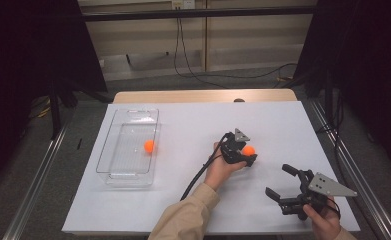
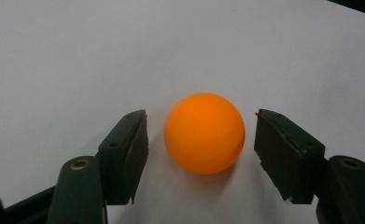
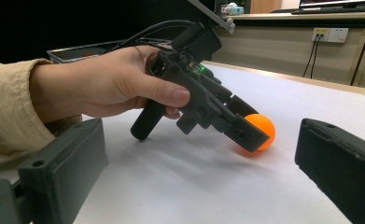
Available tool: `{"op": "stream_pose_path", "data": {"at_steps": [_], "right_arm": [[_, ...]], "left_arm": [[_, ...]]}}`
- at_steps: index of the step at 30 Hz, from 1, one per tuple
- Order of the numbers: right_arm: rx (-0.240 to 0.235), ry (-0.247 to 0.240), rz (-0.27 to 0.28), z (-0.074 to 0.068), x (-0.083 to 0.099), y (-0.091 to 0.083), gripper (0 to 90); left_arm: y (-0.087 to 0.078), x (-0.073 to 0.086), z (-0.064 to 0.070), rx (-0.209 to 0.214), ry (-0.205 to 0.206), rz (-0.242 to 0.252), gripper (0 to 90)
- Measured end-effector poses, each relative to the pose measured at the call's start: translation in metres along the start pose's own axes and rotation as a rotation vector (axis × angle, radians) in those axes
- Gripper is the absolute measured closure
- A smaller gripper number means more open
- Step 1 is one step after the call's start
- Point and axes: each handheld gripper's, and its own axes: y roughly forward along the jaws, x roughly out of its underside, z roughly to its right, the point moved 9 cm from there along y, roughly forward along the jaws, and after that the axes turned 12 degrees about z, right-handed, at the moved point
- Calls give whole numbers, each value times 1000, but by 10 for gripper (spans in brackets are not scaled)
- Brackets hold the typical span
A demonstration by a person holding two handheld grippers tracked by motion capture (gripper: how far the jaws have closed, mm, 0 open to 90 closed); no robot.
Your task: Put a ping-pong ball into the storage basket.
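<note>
We are bracketing the second orange ball on the tabletop with the spread left claw; 1 ball is sitting in the clear tray. Grasp and transfer remaining. Right claw idling, spread.

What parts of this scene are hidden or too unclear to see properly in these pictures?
- High view: most of the orange ball on the table is covered by the left gripper, so contact cannot be judged there.
- Right gripper view: the near jaw hides part of that ball.
- High view: the clear tray blurs the second ball, and its walls are faint.
- High view: the right gripper sits open; the bottom edge cuts off its hand.
</note>
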Motion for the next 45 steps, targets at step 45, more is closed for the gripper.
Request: {"op": "stream_pose_path", "data": {"at_steps": [45], "right_arm": [[4, -3, 2, 1, 0, -1, 19]], "left_arm": [[-11, -5, 5, 26, -32, -15, 508]]}}
